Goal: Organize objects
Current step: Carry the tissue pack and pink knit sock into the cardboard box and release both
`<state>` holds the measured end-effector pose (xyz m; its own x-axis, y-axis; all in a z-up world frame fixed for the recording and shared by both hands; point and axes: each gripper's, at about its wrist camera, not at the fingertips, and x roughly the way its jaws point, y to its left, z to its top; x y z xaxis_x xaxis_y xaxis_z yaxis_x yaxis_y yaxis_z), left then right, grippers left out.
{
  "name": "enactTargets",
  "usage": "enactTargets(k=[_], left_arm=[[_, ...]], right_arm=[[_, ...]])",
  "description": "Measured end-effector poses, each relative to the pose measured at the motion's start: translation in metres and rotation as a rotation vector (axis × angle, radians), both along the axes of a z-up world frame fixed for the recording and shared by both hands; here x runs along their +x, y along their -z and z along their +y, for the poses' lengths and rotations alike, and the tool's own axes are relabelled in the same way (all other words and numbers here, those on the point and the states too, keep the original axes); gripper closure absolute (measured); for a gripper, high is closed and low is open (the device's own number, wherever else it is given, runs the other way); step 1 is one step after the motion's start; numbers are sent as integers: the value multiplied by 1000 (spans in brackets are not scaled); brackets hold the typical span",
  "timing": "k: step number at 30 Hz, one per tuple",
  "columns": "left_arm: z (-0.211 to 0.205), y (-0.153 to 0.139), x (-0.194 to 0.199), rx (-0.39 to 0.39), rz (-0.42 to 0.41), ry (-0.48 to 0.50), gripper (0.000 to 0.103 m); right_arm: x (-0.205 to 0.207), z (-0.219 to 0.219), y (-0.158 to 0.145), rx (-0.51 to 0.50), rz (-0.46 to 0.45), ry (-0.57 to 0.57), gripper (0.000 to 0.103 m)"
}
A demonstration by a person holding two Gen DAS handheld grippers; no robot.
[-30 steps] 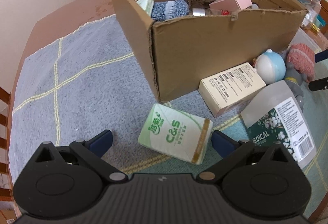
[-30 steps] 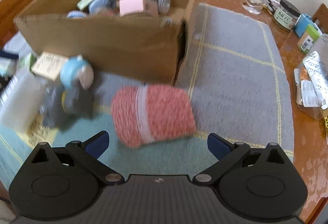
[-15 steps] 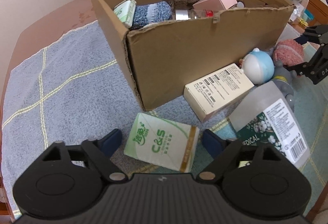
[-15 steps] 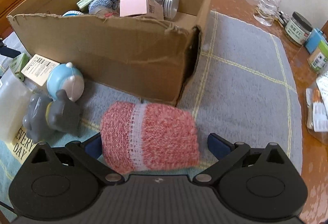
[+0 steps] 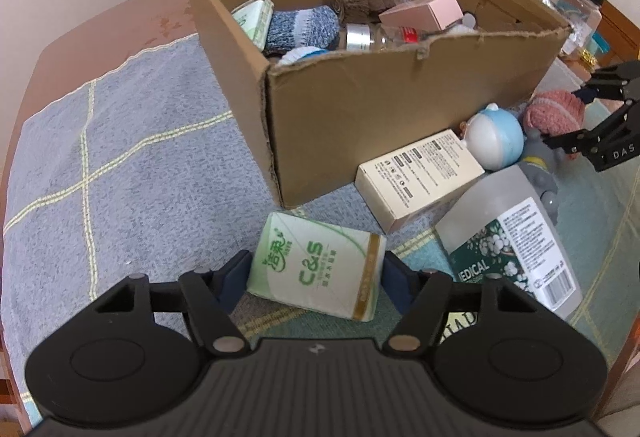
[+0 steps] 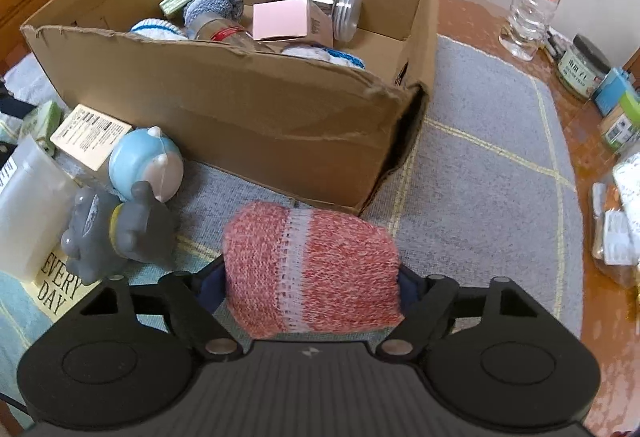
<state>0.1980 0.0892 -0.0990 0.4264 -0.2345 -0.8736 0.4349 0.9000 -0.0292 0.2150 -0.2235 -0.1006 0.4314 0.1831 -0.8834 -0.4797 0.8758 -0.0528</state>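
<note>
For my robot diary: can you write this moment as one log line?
left tongs: shut on tissue pack | right tongs: shut on pink sock roll | cardboard box: open, partly filled

1. The box (image 5: 400, 125) is sitting on the cloth (image 5: 120, 157), with the jar (image 6: 312, 7), carton (image 6: 286, 21) and socks (image 5: 300, 27) lying inside.
2. The tissue pack (image 5: 316, 265) is lying before the box's corner, between the left gripper's (image 5: 316, 277) fingers.
3. The sock roll (image 6: 312, 269) is sitting between the right gripper's (image 6: 310, 287) fingers, with the toys (image 6: 120, 229) lying to its left.
</note>
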Motion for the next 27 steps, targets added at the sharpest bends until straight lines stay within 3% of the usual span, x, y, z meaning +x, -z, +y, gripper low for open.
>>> enactTargets(k=[13,18,27], left_arm=[[8,-53,-15,-31,-8,-16,35],[3,-82,-21,-40,-32,-5,34],[-15,-145,-1,-73,-168,38,34]], right_arm=[[-11,-13,-35,73,46,80,28],[-25,-12,-65,80,14,75,28],[-32,3,-133,102,-132,-1,28]])
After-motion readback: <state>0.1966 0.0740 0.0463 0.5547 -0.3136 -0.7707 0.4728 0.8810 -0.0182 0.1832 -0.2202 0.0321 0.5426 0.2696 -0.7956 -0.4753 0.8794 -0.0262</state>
